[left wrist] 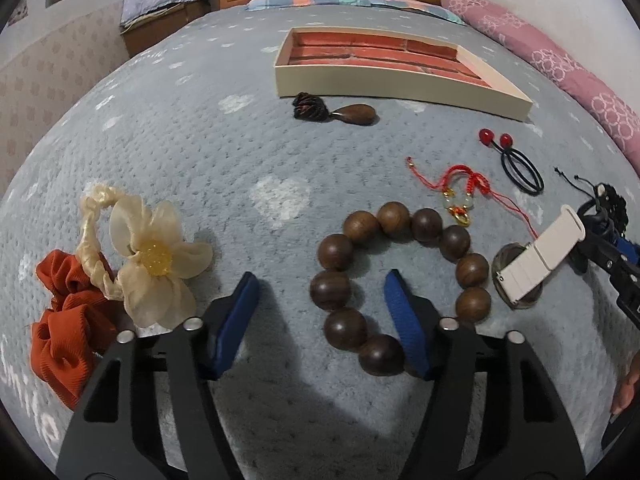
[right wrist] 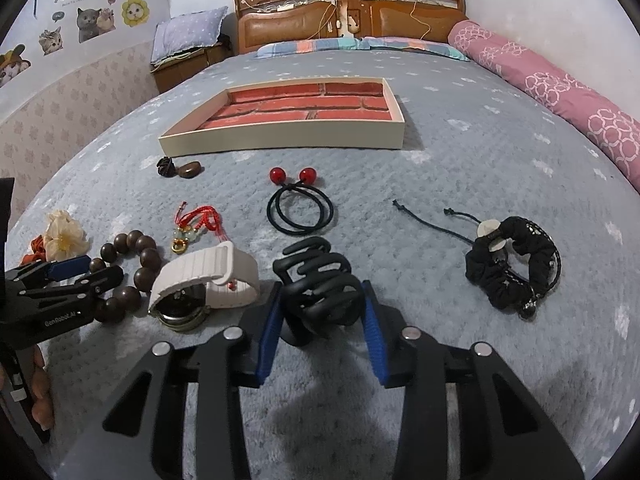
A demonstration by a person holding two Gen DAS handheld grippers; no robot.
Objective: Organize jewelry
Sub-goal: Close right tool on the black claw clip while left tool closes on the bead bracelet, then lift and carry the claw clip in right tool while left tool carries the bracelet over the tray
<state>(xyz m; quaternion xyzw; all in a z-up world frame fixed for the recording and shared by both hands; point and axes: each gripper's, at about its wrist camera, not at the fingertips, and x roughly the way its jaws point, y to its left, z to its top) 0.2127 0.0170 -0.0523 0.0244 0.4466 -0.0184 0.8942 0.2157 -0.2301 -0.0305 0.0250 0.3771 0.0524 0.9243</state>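
Observation:
My left gripper point(left wrist: 320, 292) is open, low over the blanket. Its right finger point(left wrist: 404, 320) reaches inside the ring of the brown wooden bead bracelet point(left wrist: 344, 246); its left finger lies outside. My right gripper point(right wrist: 320, 304) stands around a black hair claw clip point(right wrist: 316, 280), both blue pads against its sides. The cream tray point(left wrist: 400, 84) with a red brick-pattern floor sits farther up the bed and holds nothing; it also shows in the right wrist view point(right wrist: 280, 140). A white-strap watch point(right wrist: 208, 280) lies between the two grippers.
On the blue-grey blanket lie a cream flower scrunchie point(left wrist: 152, 256), an orange scrunchie point(left wrist: 68, 328), a red cord charm point(left wrist: 460, 192), a black hair tie with red balls point(right wrist: 300, 204), a dark wooden pendant point(left wrist: 352, 114) and a black scrunchie point(right wrist: 516, 264). A pink bolster point(right wrist: 560, 92) lines the right edge.

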